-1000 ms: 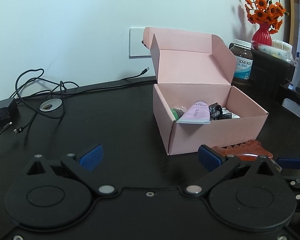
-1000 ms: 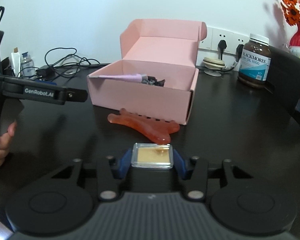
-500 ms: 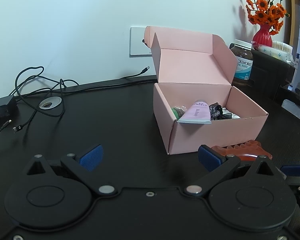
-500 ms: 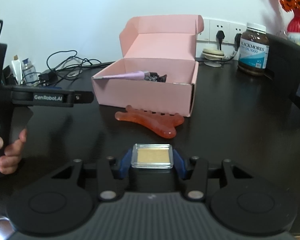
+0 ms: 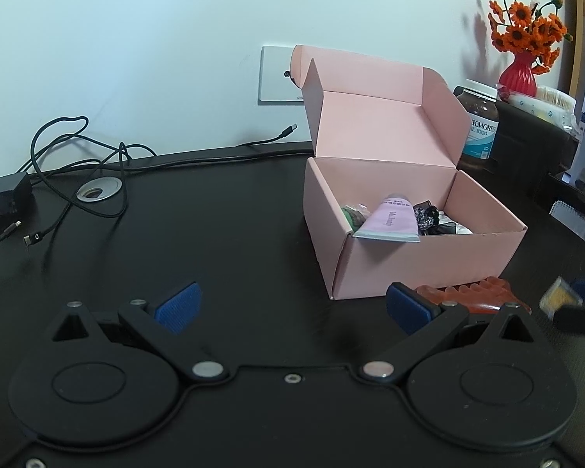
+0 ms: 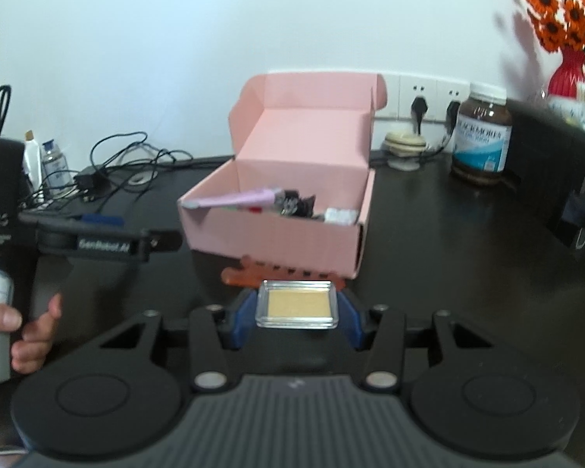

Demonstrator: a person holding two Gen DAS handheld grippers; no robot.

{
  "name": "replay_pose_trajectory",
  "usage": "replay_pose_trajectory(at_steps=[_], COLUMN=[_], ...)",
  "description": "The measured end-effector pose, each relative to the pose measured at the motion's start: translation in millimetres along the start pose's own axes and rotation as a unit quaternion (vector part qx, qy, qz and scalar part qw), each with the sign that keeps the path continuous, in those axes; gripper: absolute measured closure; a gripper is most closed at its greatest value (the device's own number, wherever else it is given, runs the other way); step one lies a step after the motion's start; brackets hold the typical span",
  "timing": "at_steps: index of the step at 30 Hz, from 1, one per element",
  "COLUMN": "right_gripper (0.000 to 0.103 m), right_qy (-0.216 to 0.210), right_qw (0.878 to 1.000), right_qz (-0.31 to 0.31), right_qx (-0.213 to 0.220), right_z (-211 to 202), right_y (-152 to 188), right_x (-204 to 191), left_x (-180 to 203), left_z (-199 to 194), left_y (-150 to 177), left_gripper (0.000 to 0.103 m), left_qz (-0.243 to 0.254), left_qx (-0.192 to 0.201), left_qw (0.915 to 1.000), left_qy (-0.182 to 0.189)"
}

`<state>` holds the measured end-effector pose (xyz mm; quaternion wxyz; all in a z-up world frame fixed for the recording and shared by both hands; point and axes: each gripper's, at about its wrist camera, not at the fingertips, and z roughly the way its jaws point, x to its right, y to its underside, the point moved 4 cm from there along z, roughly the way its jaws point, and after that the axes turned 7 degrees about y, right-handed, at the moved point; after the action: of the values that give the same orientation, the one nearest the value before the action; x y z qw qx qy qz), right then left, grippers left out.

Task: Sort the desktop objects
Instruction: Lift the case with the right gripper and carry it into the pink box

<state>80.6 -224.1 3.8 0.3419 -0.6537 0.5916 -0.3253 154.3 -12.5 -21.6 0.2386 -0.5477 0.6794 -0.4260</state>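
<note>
The right gripper pinches a small clear case by its short ends, in front of the pink box; it looks light, stiff and slippery. The left gripper is spread, holding nothing

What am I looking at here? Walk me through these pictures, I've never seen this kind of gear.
No robot: a person holds two hand-held grippers, each with a wide-angle camera looking along its jaws. The black shapes at the bottom of each picture are the gripper itself.

The left gripper is open and empty; a hand grips its handle in the right view. The right gripper is shut on a small clear case with a tan insert.

On the black desk stands an open pink box holding a lilac tube and other small items. An orange comb-like tool lies in front of it. Cables, a supplement jar and a red flower vase stand further back.
</note>
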Motion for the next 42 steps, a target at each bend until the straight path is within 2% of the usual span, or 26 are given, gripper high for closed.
replay_pose_trajectory(at_steps=[13, 23, 27, 34, 42], right_gripper=[0.058, 0.058, 0.058, 0.058, 0.058], right_qy=[0.030, 0.039, 0.043, 0.054, 0.086], right_qw=[0.999, 0.996, 0.998, 0.998, 0.993], right_qz=[0.001, 0.008, -0.002, 0.030, 0.074], right_qx=[0.040, 0.074, 0.054, -0.005, -0.031], right_z=[2, 24, 52, 98, 129], right_y=[-33, -81, -92, -92, -99], right_x=[10, 7, -4, -13, -8], left_x=[3, 9, 7, 8, 8], left_z=[-2, -4, -3, -3, -2], left_y=[1, 1, 1, 0, 0], left_gripper=[0.000, 0.000, 0.000, 0.000, 0.000], left_qz=[0.008, 0.025, 0.021, 0.021, 0.025], left_qx=[0.005, 0.012, 0.010, 0.009, 0.009], left_qw=[0.9999, 0.9996, 0.9997, 0.9997, 0.9996], left_qy=[-0.004, -0.008, -0.006, -0.003, -0.001])
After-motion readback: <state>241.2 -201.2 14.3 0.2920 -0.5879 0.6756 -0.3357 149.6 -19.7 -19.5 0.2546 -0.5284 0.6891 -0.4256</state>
